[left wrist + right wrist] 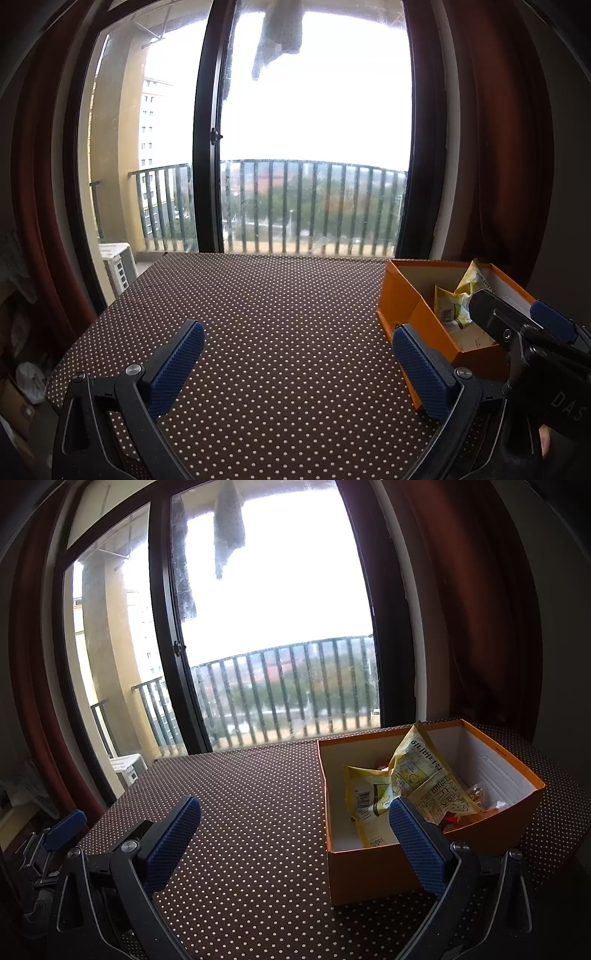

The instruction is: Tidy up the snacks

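Observation:
An orange cardboard box [369, 871] with a white inside stands on the right of the table. Two yellow snack bags [421, 771] lean inside it, with smaller red and orange packets [476, 805] beneath them. In the left wrist view the same box [410, 299] sits to the right, the yellow bags [456, 302] showing in it. My left gripper [297, 339] is open over the bare cloth, nothing between its fingers. My right gripper [295, 812] is open too, its right finger [417, 838] in front of the box's near wall. The right gripper [535, 325] also shows at the left view's right edge.
A brown tablecloth with white dots [277, 317] covers the table, whose far edge meets a tall window and balcony railing [314, 206]. Dark red curtains [480, 609] hang on both sides. Clutter and boxes [22, 387] lie on the floor to the left.

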`<state>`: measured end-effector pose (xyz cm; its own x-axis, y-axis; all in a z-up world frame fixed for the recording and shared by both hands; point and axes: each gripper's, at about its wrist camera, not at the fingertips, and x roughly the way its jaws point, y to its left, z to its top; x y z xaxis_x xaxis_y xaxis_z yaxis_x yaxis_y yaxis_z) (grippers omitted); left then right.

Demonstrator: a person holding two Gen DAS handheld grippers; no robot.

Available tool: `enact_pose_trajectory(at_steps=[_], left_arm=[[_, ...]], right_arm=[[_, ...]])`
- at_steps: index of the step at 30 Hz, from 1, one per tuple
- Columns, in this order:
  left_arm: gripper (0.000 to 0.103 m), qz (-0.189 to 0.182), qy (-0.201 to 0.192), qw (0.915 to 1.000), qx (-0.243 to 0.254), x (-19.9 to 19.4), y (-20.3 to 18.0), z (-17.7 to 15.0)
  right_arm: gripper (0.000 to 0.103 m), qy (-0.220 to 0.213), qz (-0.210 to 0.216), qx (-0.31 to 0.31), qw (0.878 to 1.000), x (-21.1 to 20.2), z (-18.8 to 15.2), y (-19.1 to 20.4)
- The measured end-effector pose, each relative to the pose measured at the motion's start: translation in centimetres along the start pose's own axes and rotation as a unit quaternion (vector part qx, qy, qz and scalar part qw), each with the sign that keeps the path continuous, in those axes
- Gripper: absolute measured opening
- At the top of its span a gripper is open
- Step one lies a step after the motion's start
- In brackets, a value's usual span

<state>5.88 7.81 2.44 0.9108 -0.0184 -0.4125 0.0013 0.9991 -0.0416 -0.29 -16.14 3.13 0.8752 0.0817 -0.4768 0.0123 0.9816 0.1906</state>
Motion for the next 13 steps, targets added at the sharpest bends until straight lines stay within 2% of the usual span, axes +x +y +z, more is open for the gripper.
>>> enact_pose_trajectory(at_steps=[13], left_arm=[[0.102, 0.002, -0.001, 1.0000, -0.001, -0.17, -0.02, -0.12]], right_arm=[[0.103, 0.002, -0.001, 0.002, 1.000, 0.20, -0.08, -0.23]])
